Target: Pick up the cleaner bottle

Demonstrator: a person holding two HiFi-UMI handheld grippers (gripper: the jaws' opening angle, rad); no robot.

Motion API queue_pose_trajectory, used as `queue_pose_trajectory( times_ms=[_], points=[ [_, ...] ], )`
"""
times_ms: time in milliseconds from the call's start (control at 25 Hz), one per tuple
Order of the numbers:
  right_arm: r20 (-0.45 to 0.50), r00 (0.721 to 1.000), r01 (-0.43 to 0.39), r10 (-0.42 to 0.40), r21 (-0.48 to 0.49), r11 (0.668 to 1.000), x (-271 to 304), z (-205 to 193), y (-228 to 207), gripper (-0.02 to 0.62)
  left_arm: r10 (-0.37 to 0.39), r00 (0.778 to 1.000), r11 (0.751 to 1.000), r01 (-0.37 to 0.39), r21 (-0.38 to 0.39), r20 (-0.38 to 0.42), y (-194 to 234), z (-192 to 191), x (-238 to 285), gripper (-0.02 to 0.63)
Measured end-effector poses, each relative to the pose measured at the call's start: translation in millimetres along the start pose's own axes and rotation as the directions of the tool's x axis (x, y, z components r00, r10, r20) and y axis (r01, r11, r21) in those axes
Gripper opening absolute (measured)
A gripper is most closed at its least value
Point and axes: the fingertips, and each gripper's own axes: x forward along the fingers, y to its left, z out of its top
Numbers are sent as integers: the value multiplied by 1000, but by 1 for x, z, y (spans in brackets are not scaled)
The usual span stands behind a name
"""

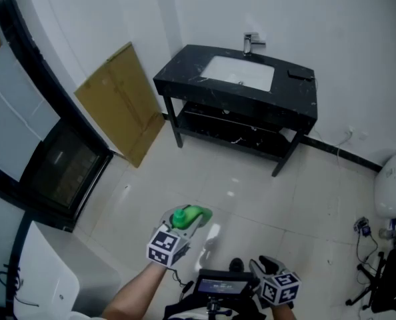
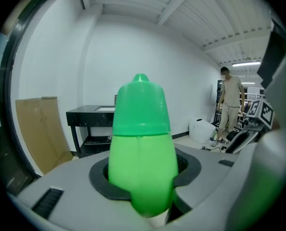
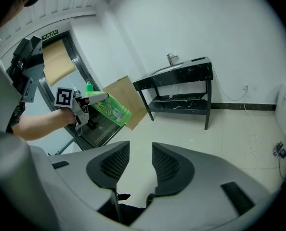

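Observation:
The green cleaner bottle (image 1: 191, 215) is held in the air above the tiled floor, with my left gripper (image 1: 197, 224) shut on it. In the left gripper view the bottle (image 2: 142, 148) fills the middle, its cap pointing up, clamped between the two grey jaws. The right gripper view shows the bottle (image 3: 112, 109) tilted in the left gripper (image 3: 92, 99) at the left. My right gripper (image 1: 263, 267) is low at the bottom of the head view. Its jaws (image 3: 140, 150) stand a little apart with nothing between them.
A black sink stand (image 1: 185, 80) with a white basin and tap is against the far wall. A cardboard sheet (image 1: 121, 102) leans at the left beside a black glass-fronted unit (image 1: 65, 169). A white appliance (image 1: 393, 185) and cables are at the right. A person (image 2: 228, 105) stands far off.

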Motion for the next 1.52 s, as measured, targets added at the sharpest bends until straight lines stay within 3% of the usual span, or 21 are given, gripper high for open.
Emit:
queue_pose_trajectory(
  times_ms=[880, 1520],
  points=[
    [73, 997, -10, 15, -63, 998, -24, 34, 17, 146, 0, 993, 1000, -1, 11, 118, -26, 55, -53, 181],
    [164, 986, 14, 5, -116, 993, -36, 88, 16, 146, 51, 982, 999, -50, -10, 179, -30, 89, -78, 181]
  ],
)
